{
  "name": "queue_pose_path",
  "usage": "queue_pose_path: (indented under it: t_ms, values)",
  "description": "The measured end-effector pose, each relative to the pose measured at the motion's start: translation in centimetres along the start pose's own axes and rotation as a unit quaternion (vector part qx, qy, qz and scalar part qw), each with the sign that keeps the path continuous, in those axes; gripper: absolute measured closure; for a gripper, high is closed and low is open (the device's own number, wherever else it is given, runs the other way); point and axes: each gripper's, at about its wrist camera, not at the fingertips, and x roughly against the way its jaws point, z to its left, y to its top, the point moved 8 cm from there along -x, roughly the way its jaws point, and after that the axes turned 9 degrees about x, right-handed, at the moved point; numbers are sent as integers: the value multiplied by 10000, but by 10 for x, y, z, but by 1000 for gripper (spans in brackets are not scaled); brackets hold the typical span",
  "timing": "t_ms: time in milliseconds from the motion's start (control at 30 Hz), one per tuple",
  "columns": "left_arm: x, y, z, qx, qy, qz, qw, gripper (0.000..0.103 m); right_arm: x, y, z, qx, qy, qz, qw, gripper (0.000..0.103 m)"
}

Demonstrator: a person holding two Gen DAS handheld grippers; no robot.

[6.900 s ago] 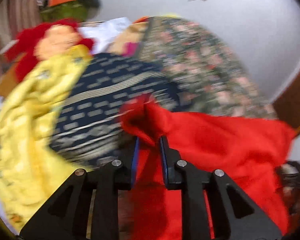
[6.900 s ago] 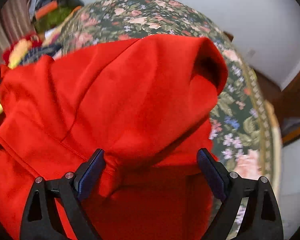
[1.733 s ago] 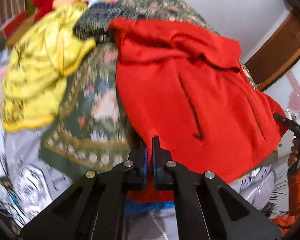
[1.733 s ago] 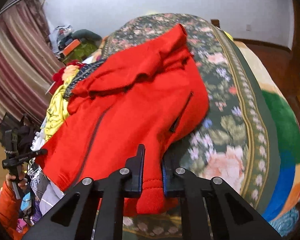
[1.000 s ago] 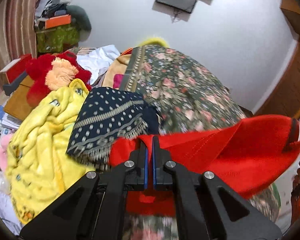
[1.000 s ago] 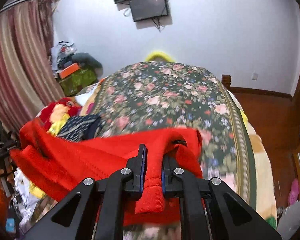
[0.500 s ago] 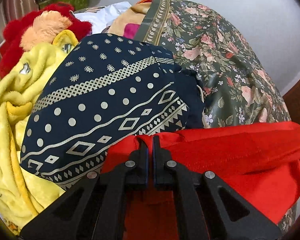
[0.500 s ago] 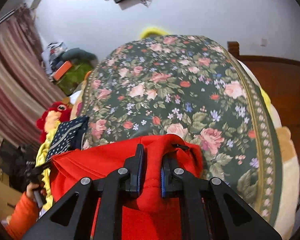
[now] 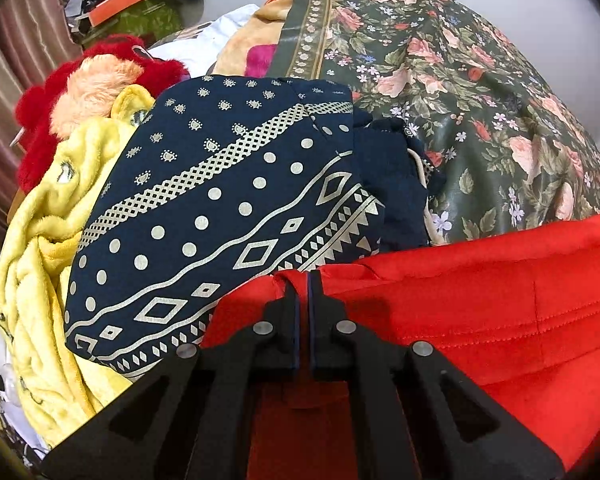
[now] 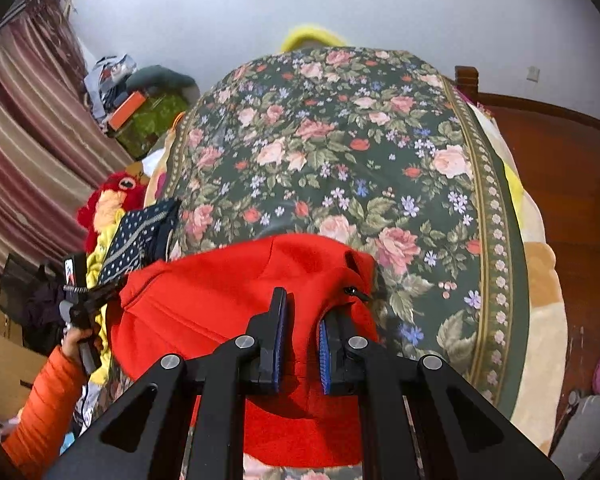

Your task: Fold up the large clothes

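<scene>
A red zip jacket (image 10: 220, 296) lies folded over on the floral bedspread (image 10: 340, 152). In the left wrist view my left gripper (image 9: 302, 280) is shut on a fold of the red jacket (image 9: 480, 312) at its left corner. In the right wrist view my right gripper (image 10: 302, 312) has its jaws slightly parted, with the jacket's right edge lying between them beside the zip pull (image 10: 350, 290). The left gripper and the hand holding it show at the left of the right wrist view (image 10: 80, 304).
A navy patterned cloth (image 9: 228, 216) lies just left of the jacket, touching it. A yellow fleece (image 9: 40, 264) and a red plush toy (image 9: 92, 84) lie farther left. The bed edge (image 10: 540, 280) and wooden floor are at the right.
Both grippers have carried the jacket's lower edge up and forward, folding it over, and lowered it onto the bed. The right jaws have parted slightly; the left stays shut.
</scene>
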Motion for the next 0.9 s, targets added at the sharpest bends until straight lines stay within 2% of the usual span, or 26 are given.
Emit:
queue_pose_path:
  t_ms: [33,67,100,133,167,233,300,367,467,500,567,600,633,700,800,900]
  values:
    - [-1,0,1,17,0,5,10000,97,2,0,-4,10,-155,19,9999,94]
    - [-2,-1,2,35,48,15,10000,97,12,2,-17,137,-893,-85,9959,94]
    - [-4,-2,5,56,104,46,9999,97,29,6,-37,279,-1962,-184,9800,93]
    - [-5,-2,6,83,76,68,9999,97,49,8,-55,285,-2697,-294,9621,93]
    - [-5,-2,6,100,22,62,9999,97,67,6,-71,139,-2860,-378,9574,93]
    - [0,-1,4,-6,-48,1,10000,96,92,-3,-91,-304,-2394,-541,9690,93]
    - [11,-1,3,-42,-187,-22,9998,96,108,-15,-99,-465,-2148,-638,9735,93]
    - [26,-1,4,76,-376,-65,9992,96,113,-25,-96,-352,-2138,-633,9742,93]
    - [61,4,7,223,-626,-252,9975,93,97,-41,-70,-126,-1781,-558,9824,93]
    - [75,5,8,203,-681,-339,9969,88,89,-46,-60,-55,-1650,-517,9849,93]
    - [96,4,7,54,-680,-476,9965,70,66,-52,-31,139,-1359,-397,9898,93]
    - [108,2,5,-88,-633,-568,9963,56,55,-56,-17,233,-1235,-350,9915,93]
    - [116,-1,5,-207,-603,-632,9960,47,45,-58,-6,312,-1124,-298,9927,93]
    - [126,-12,0,-543,-576,-650,9947,42,18,-65,22,524,-841,-146,9950,93]
    - [119,-37,-13,-999,-602,-364,9925,37,-17,-71,58,900,-538,142,9944,93]
    - [96,-61,-32,-1280,-711,19,9892,37,-52,-70,79,1253,-604,399,9895,93]
